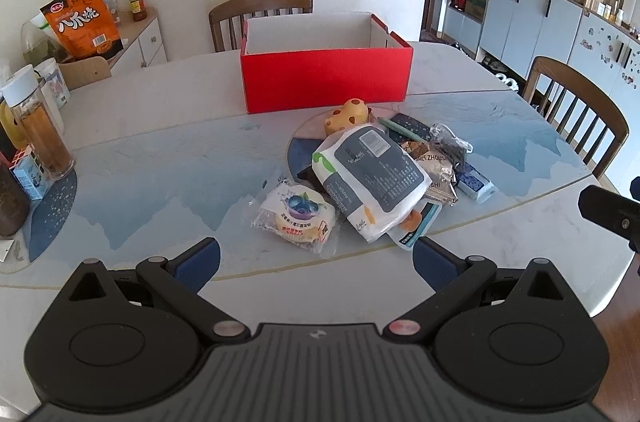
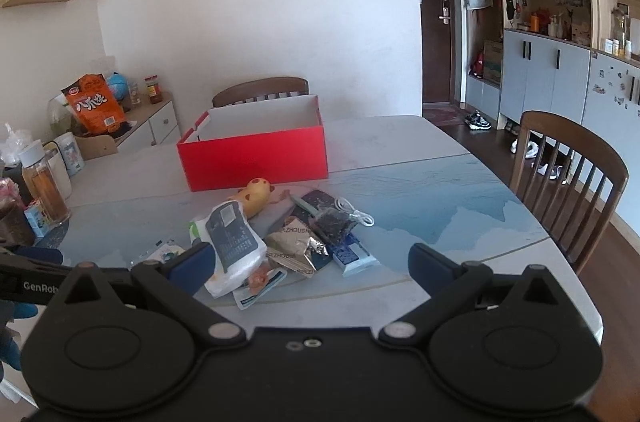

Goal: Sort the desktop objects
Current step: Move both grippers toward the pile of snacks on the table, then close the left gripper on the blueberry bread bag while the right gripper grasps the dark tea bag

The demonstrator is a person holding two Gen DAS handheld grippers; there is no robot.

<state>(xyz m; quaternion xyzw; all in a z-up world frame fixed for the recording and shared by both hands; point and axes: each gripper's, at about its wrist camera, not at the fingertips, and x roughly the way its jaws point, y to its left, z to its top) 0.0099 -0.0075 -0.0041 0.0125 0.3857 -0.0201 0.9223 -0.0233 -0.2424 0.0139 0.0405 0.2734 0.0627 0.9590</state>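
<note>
An open red box (image 1: 326,80) (image 2: 256,154) stands at the far side of the table (image 1: 160,150). In front of it lies a pile: a yellow spotted toy (image 1: 347,115) (image 2: 253,197), a white and grey pouch (image 1: 372,176) (image 2: 232,242), a blueberry snack pack (image 1: 296,214), a foil packet (image 2: 296,246), a blue and white pack (image 1: 476,184) (image 2: 354,256), a dark bag (image 2: 334,220) and a white cable (image 2: 358,212). My left gripper (image 1: 316,262) hovers open, near side of the pile. My right gripper (image 2: 312,264) is open too, nothing between its fingers.
At the table's left edge stand a bottle with amber liquid (image 1: 40,130) (image 2: 44,188), cups and a small carton (image 1: 30,176). An orange snack bag (image 1: 82,20) sits on a side cabinet. Wooden chairs stand behind the box (image 1: 260,10) and at the right (image 2: 568,178).
</note>
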